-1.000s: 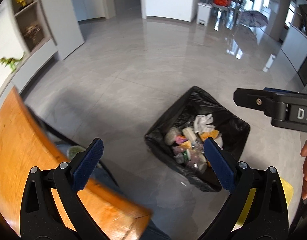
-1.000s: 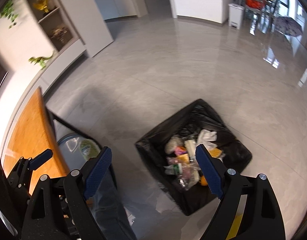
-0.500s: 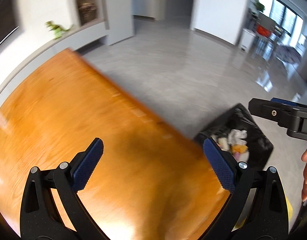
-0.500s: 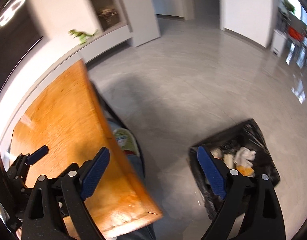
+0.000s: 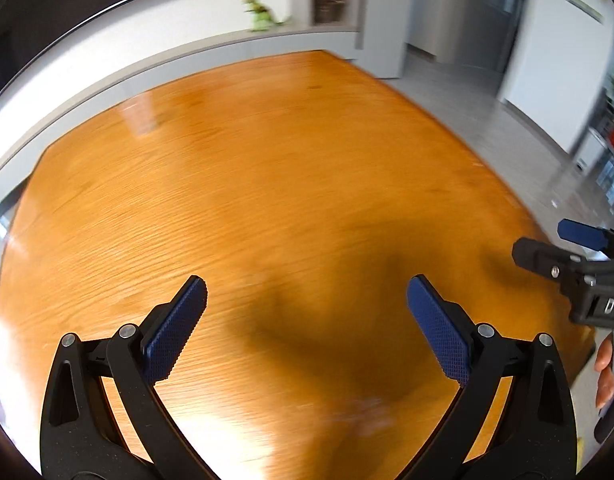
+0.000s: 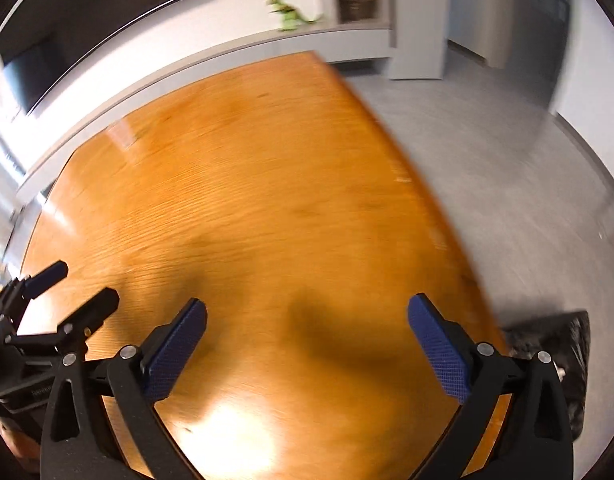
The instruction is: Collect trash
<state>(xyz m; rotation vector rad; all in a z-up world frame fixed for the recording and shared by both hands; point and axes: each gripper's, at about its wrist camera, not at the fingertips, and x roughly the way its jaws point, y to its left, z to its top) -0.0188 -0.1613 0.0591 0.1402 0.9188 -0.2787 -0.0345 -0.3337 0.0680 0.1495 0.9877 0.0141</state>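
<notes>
Hovering over one orange wooden table (image 5: 267,184), two grippers held nothing.

One black trash bag (image 6: 563,344) sat on the grey floor (image 6: 507,184) beside the table, mostly cut off and blurred. The left gripper (image 5: 307,324) and right gripper (image 6: 307,336) each had fingers spread wide. One green toy dinosaur (image 6: 293,14) stood blurred behind.

Both wrist views look down close over the orange worktop (image 5: 291,184) (image 6: 243,208), sharing the green dinosaur (image 5: 263,14) (image 6: 291,14) at upper centre.

Orange wooden table (image 5: 267,184), grey floor (image 6: 507,184)
</notes>
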